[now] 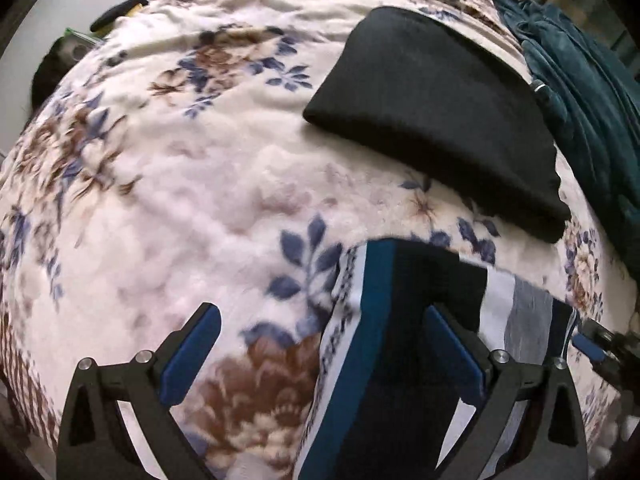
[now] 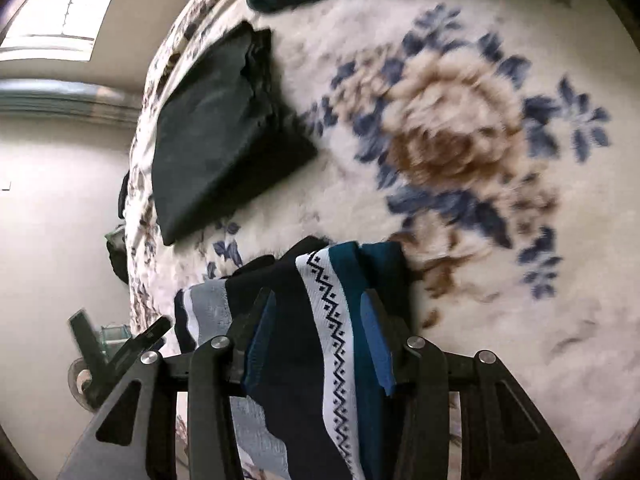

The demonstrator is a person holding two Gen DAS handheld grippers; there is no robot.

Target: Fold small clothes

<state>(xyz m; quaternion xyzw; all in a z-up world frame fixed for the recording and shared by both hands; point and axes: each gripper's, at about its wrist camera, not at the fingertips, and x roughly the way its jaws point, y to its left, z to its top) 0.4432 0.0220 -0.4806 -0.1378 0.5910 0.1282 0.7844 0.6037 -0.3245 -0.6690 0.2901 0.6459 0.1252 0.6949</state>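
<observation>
Right wrist view: right gripper (image 2: 320,344) fingers pinch the patterned garment (image 2: 332,320), long axis toward 12 o'clock on the bed (image 2: 480,240); left gripper (image 1: 320,352) fingers spread, garment at 3 o'clock

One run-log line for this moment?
left gripper: open | right gripper: shut on striped garment | folded black garment: on blanket

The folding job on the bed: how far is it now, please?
Done: one black garment lies folded flat on the floral blanket. In hand: the right gripper is closed on a striped patterned garment; the left gripper is open, one finger over that cloth. Left: it is still bunched, and teal clothes wait unfolded beyond.
</observation>
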